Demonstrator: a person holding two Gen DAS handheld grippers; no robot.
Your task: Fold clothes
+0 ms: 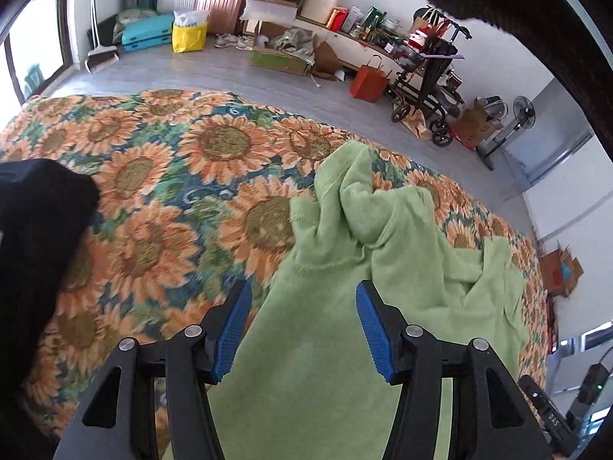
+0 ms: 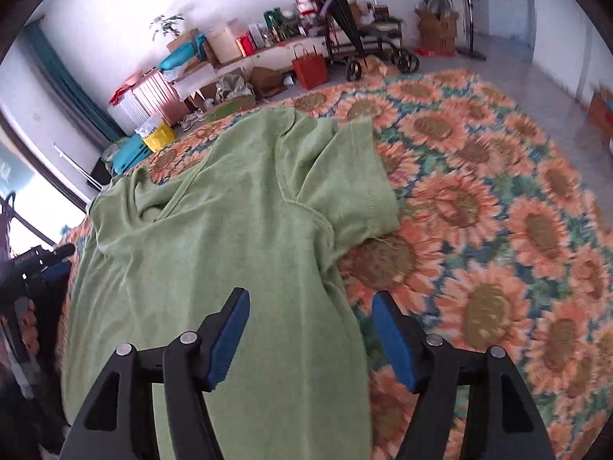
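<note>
Left gripper [image 1: 304, 295] bottom centre, fingers wide, empty, over green t-shirt [image 1: 345, 253]; right gripper [image 2: 310, 304] likewise; sunflower blanket [image 2: 479, 199] beneath.

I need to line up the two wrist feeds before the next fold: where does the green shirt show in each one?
Left wrist view: the green shirt fills the lower centre and right, running under the open left gripper.
Right wrist view: the green shirt spreads over the centre and left, its edge between the fingers of the open right gripper.
Shared landmark: the red paper bag on the floor beyond the sunflower blanket.
</note>
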